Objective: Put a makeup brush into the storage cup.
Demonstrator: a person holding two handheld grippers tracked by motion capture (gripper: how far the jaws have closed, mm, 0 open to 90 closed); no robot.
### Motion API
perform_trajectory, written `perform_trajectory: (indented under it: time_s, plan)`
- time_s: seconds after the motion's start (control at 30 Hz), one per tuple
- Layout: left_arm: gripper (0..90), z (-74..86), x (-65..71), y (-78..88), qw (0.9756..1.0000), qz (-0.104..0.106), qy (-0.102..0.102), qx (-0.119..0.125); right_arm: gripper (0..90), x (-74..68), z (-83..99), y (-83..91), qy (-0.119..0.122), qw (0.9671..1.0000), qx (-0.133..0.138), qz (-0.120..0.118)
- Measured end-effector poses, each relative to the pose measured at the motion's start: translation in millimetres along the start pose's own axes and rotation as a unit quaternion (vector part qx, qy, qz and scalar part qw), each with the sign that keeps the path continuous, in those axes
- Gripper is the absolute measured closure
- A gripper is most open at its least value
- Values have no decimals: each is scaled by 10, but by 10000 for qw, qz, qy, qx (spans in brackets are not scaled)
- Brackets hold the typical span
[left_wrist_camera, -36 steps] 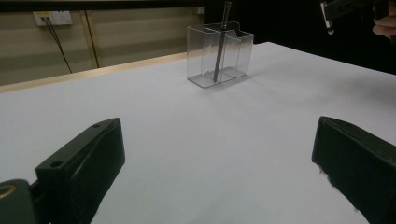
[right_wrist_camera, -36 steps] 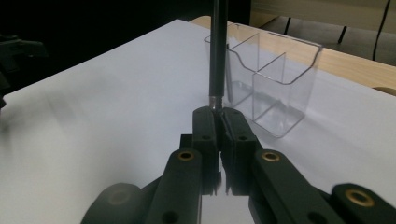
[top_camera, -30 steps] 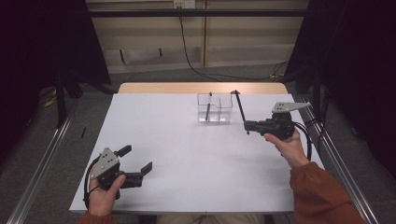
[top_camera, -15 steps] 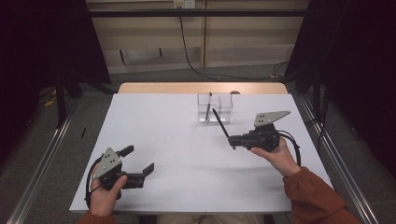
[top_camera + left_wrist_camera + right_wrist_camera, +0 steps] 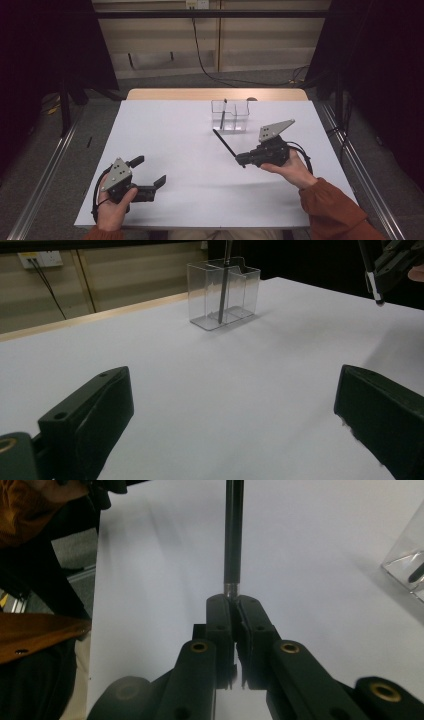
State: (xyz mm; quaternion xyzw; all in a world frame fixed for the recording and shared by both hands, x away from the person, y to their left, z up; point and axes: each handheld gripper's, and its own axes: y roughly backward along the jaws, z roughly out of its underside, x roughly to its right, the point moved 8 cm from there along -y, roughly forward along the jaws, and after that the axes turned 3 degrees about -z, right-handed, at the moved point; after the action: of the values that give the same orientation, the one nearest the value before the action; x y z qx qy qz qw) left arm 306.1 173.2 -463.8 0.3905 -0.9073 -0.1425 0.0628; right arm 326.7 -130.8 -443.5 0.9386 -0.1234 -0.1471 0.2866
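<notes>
now the right gripper (image 5: 241,160) is clamped on a black pen (image 5: 224,142), held above the worktop (image 5: 170,130).
the pen slants up toward the clear holder (image 5: 230,116); the left gripper (image 5: 149,176) rests near the front edge, jaws apart.

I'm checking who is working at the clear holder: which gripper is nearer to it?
Right. The right gripper, shut on a black pen, is just in front of the clear holder. The left gripper, jaws open, sits at the table's near left edge.
</notes>
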Motion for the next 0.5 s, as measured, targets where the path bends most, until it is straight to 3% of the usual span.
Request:
perform_trajectory:
  time_s: [0.17, 0.33, 0.5]
  plan:
    - [26, 5, 9, -4, 10000, 32, -29, -25, 849, -20, 12, -57, 119, 9989, -455, -76]
    - [25, 8, 19, -9, 10000, 54, -64, -53, 849, -42, 30, -111, 269, 9954, -914, -66]
    - [26, -3, 12, -12, 10000, 18, -51, -37, 850, 6, 26, -147, 371, 9925, -1166, -17]
